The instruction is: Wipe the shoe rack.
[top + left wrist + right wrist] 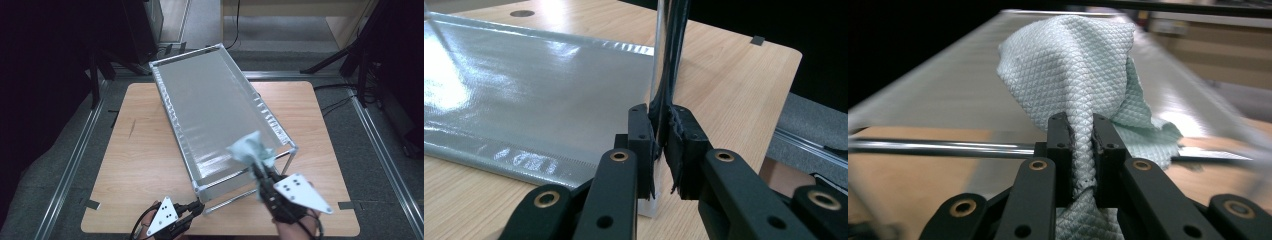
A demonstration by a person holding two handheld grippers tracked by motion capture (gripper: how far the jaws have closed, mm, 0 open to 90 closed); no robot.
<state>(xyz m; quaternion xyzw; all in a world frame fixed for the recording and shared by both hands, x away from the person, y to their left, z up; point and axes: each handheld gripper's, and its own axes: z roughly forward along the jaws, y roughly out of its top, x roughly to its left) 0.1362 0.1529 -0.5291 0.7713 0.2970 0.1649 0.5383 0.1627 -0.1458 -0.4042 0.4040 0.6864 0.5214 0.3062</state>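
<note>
Your right gripper (260,172) is clamped on a bunched pale-green microfibre cloth (251,148), whose free end flops onto the near right corner of the glossy grey sheet (210,107) stretched over the metal frame (166,105) on the wooden table (140,150). In the right gripper view the cloth (1073,65) stands up between the closed jaws, with the frame's near chrome rail (938,147) running across just beyond them. Your left gripper (197,207) is pinched shut on the frame's near left leg (663,60), close to where the leg meets the table, which steadies the whole stand. You look to be at the start of a wiping pass: the cloth is in contact at the near end and most of the sheet lies beyond it, toward the far end. The next move calls for pushing the cloth forward along the sheet with light, even downward pressure, low enough that the fabric rather than the jaw tips rubs the surface. Hold the left grip firm so the frame does not slide or tip, and watch that the sheet's sag does not snag the cloth.
</note>
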